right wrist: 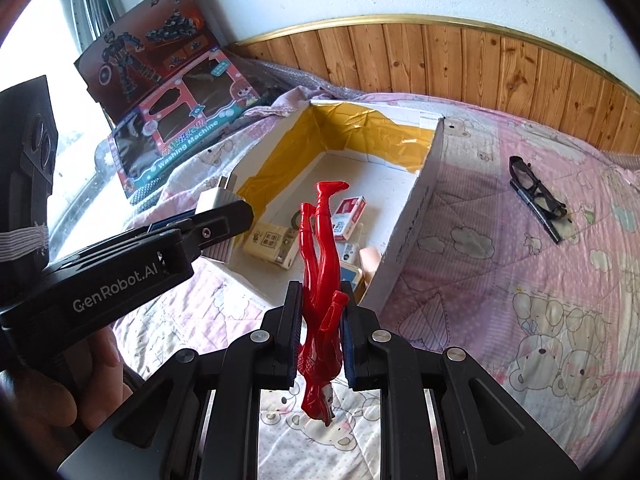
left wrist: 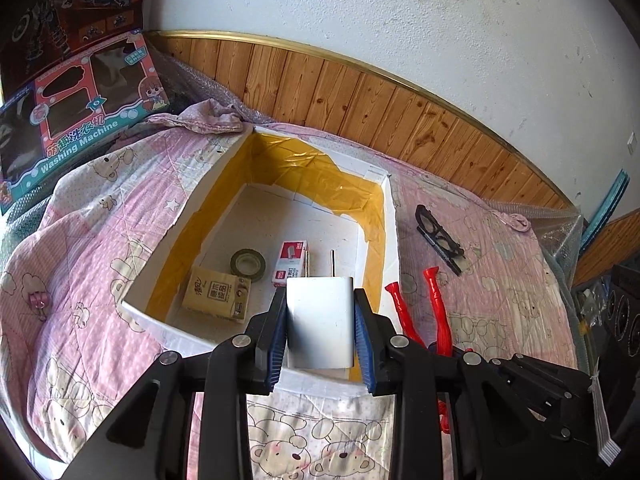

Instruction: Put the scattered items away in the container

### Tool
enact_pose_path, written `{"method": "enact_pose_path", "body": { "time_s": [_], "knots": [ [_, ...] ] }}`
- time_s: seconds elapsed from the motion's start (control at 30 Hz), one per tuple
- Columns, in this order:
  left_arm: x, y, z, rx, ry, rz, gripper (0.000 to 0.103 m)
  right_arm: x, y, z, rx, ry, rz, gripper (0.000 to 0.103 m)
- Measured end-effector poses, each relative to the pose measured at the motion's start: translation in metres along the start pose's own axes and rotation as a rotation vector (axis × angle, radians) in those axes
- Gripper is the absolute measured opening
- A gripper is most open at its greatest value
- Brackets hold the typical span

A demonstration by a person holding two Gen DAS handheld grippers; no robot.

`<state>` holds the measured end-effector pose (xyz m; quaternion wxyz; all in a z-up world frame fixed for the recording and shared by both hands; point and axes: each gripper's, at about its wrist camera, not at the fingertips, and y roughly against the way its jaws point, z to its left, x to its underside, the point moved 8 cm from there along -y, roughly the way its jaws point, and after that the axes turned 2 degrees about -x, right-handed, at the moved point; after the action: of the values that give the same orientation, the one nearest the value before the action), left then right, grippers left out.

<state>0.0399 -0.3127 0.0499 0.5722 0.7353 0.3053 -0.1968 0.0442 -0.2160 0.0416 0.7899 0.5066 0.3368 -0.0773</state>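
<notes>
Here you were mid-drop: your left gripper (left wrist: 320, 320) squeezed the white charger (left wrist: 320, 316), your right gripper (right wrist: 320, 336) squeezed the red toy figure (right wrist: 322, 264); next, open both over the box (left wrist: 390, 240).

A white box (left wrist: 192, 204) with yellow-taped inner walls sits open on the quilt. On its floor lie a tape roll (left wrist: 248, 265), a red-and-white staple box (left wrist: 291, 261) and a tan tissue pack (left wrist: 218, 294). A white charger (left wrist: 320, 320), prongs pointing forward, is held above the box's near wall. A red figure (right wrist: 322, 288) is held head-down, legs toward the box. Black glasses (left wrist: 439, 236) lie folded on the quilt, right of the box.
</notes>
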Motion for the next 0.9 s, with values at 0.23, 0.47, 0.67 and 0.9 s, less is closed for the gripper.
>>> {"method": "enact_pose_path", "body": {
  "time_s": [0.23,0.47,0.67,0.9],
  "knots": [
    [-0.027,-0.003,0.015,-0.013,0.024,-0.026,0.032,-0.023,-0.010,0.001,-0.012,-0.009,-0.004,0.018],
    [-0.050,-0.014,0.021,-0.019,0.024,-0.026,0.032,-0.048,-0.021,-0.001,-0.018,-0.028,-0.015,0.018],
    [-0.068,-0.033,0.022,-0.017,0.023,-0.005,0.032,-0.067,-0.035,-0.005,-0.009,-0.033,-0.015,0.018],
    [-0.084,-0.062,0.021,-0.021,0.017,0.035,0.032,-0.085,-0.058,-0.014,0.012,-0.035,0.003,0.018]
  ]
}}
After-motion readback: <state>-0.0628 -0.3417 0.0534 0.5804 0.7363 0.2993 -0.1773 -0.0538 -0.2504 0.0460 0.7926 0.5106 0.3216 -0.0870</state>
